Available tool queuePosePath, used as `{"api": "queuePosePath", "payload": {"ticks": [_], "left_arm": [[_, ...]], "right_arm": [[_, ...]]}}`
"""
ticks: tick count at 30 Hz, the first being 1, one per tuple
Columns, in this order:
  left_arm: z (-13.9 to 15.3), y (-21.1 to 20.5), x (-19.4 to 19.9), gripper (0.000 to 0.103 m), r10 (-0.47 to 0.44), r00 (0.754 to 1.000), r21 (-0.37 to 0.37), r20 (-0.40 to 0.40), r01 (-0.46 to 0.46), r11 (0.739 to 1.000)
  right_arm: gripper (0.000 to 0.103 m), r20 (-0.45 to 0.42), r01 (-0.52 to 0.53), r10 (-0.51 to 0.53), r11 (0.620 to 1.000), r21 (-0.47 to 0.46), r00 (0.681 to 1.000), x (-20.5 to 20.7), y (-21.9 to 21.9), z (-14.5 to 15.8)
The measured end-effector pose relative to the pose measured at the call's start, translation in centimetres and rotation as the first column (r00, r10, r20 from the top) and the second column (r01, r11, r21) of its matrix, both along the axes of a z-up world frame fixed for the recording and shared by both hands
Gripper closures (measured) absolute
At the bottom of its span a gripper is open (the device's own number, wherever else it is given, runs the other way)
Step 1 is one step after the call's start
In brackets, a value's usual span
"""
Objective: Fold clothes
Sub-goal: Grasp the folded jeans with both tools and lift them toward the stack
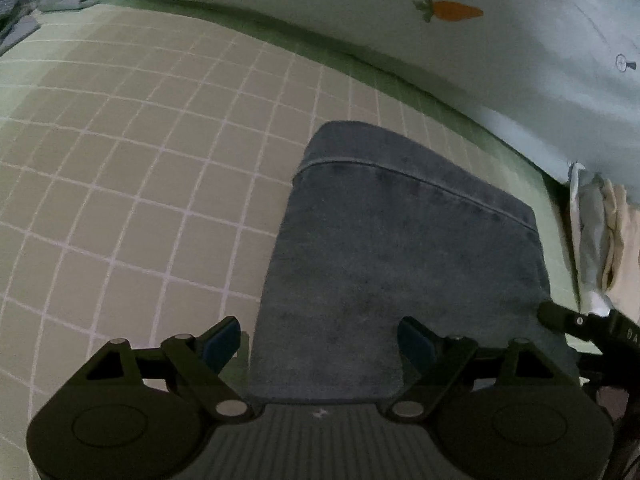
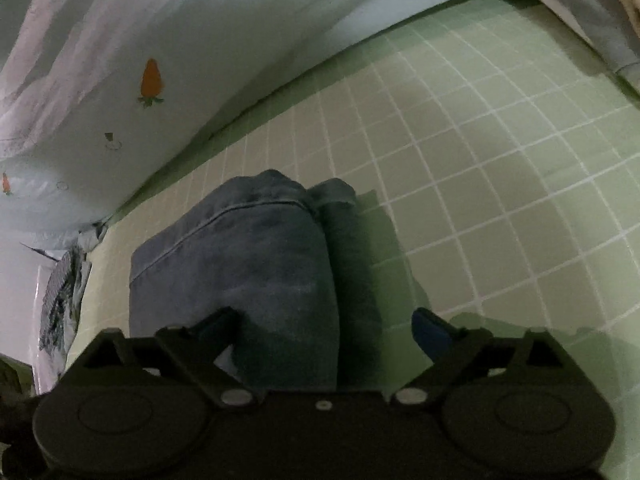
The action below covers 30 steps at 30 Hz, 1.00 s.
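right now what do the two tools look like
Both are black plastic: the left tool and right tool each have two round housings, silver pivot pins, angled linkage arms and blue pads on the fingertips. The left has a ribbed centre plate; no cables or sleeves show.

both low and close, peering forward over the folded jeans (image 1: 400, 264) on the checked bed sheet (image 1: 120, 160); left looking from their left side, right from the opposite, sharing jeans and carrot-print pillow (image 2: 152, 80).

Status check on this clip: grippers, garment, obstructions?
Left gripper open, right gripper open. Folded jeans flat on checked sheet. Nothing in the way.
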<state>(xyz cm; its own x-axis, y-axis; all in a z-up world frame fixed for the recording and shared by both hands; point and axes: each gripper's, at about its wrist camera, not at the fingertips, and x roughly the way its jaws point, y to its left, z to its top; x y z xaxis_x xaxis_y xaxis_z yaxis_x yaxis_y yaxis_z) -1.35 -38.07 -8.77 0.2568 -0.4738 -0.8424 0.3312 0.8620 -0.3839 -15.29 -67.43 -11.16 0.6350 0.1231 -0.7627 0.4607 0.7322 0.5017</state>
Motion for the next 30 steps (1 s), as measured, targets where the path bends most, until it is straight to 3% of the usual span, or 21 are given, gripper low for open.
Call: {"api": "queuePosePath", "payload": {"ticks": [6,8,11,12,16,19,23,30], "left_arm": [[-1.1,-0.3,1.6,0.013,-0.009,0.999,-0.055,-0.034,0.007,0.998],[-1.3,-0.4,1.9,0.017,0.0,0.999,-0.093,-0.045,-0.004,0.996],[-1.6,0.0,2.0,0.032,0.016,0.998,-0.141,-0.059,-0.024,0.99],[-1.5,0.2,1.9,0.041,0.02,0.998,-0.156,-0.063,-0.03,0.987],[-0.9,0.7,1.5,0.073,0.04,0.996,-0.215,-0.082,-0.056,0.975],[0.5,0.0,0.6,0.079,0.007,0.999,-0.218,-0.047,-0.017,0.976],[1.9,-3.0,-0.9,0.084,-0.125,0.992,-0.19,0.005,0.124,0.974],[2.4,-9.8,-5.5,0.088,-0.249,0.968,-0.236,-0.008,0.24,0.942]], "right_arm": [[0.001,0.001,0.024,-0.024,0.998,0.058,1.0,1.1,-0.1,-1.9],[0.006,0.009,0.039,-0.04,0.995,0.091,0.999,1.6,-0.2,-2.4],[0.036,0.027,0.054,-0.059,0.986,0.157,0.998,1.3,-0.1,-2.7],[0.047,0.033,0.063,-0.07,0.983,0.171,0.997,1.1,0.0,-2.6],[0.06,0.054,0.14,-0.154,0.967,0.213,0.987,-0.4,0.5,-1.9],[0.064,0.062,0.208,-0.231,0.944,0.254,0.971,-2.4,0.6,-1.2],[0.065,0.083,0.279,-0.309,0.926,0.255,0.948,-6.4,0.6,0.1],[0.065,0.122,0.402,-0.432,0.891,0.214,0.893,-14.5,-3.0,2.1]]}}
